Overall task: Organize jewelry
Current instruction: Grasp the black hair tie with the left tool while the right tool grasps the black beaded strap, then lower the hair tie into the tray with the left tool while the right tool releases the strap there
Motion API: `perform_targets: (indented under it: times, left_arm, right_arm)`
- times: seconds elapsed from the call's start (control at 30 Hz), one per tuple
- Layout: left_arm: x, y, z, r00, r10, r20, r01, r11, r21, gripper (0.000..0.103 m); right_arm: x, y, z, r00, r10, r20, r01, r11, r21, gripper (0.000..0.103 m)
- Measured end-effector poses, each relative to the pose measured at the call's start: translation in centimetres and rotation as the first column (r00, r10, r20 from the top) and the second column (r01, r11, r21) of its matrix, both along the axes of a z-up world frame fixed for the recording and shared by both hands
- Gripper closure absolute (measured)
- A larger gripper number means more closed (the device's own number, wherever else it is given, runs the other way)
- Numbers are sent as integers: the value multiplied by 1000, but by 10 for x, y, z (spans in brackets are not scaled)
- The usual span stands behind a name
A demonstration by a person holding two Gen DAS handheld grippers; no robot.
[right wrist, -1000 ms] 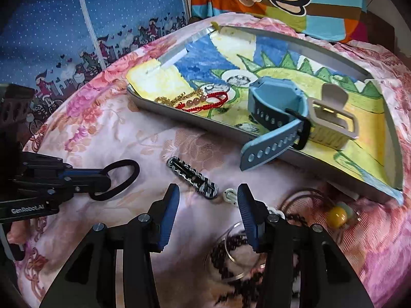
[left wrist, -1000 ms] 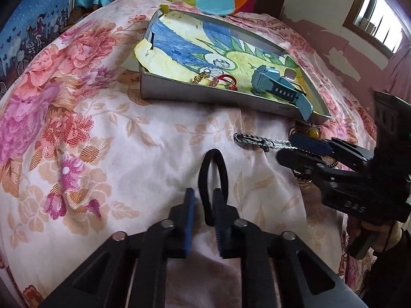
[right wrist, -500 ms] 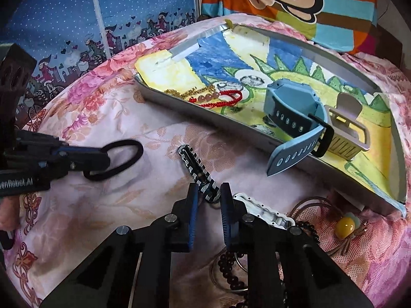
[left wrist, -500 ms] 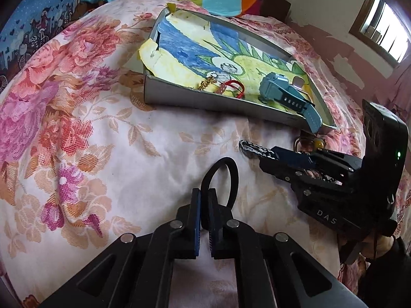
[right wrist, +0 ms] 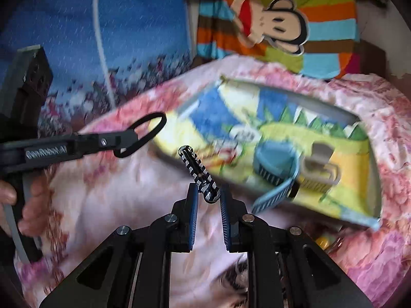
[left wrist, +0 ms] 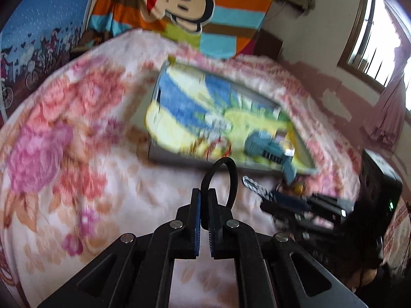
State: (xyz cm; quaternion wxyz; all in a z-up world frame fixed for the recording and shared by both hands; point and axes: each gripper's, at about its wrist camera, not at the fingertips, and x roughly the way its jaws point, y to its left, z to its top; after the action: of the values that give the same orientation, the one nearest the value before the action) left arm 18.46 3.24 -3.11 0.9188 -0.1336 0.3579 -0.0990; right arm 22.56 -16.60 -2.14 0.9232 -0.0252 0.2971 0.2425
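Tongs closed on jewelry: left tongs (left wrist: 204, 210) pinch black hair tie (left wrist: 223, 177); right tongs (right wrist: 208, 214) clamp striped clip (right wrist: 197, 172) at frame centre. Both pieces, on the bed (left wrist: 77, 154) a second ago, now hang above it; tray (right wrist: 370, 164), centre right, presumably comes next.

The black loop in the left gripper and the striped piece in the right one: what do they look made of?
Black loop: looks like matte elastic or rubbery cord, uniformly dull, and it flattens where the left gripper pinches it. Striped piece: a stiff bar with a glossy black-and-white pattern that stands out straight from the right gripper; possibly a lacquered metal or plastic hair clip. Blur leaves both uncertain.
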Motion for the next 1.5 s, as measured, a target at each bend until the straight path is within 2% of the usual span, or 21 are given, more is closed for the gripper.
perform_targets:
  times: [0.13,0.3,0.4,0.53,0.8,1.4,1.5]
  left_arm:
    - [15,2,16,997,37,69,-37,999,-11,98]
    - [44,5,18,995,82,60,-80,996,-25,98]
    - [56,4,19,993,101,58,-101,995,3,98]
    - [70,1,13,993,115,26,-116,993,33,98]
    - [84,6,-10,987,128,-92,-127,992,21,98]
    - [86,1,-15,984,119,-130,-116,993,31,98]
    - [87,1,-14,984,120,-130,-117,993,36,97]
  right_arm:
    - [13,1,5,997,-73,9,73,997,24,88]
    - [28,11,-4,993,-116,-25,115,993,-20,88]
    - [34,16,-10,991,-129,-42,127,991,-50,88]
    - [39,18,-14,990,-133,-55,130,989,-65,88]
    - [39,20,-17,990,-131,-60,126,989,-83,88]
    - [35,18,-16,989,-136,-48,131,985,-109,86]
    - [29,13,-12,990,-139,-22,136,985,-106,75]
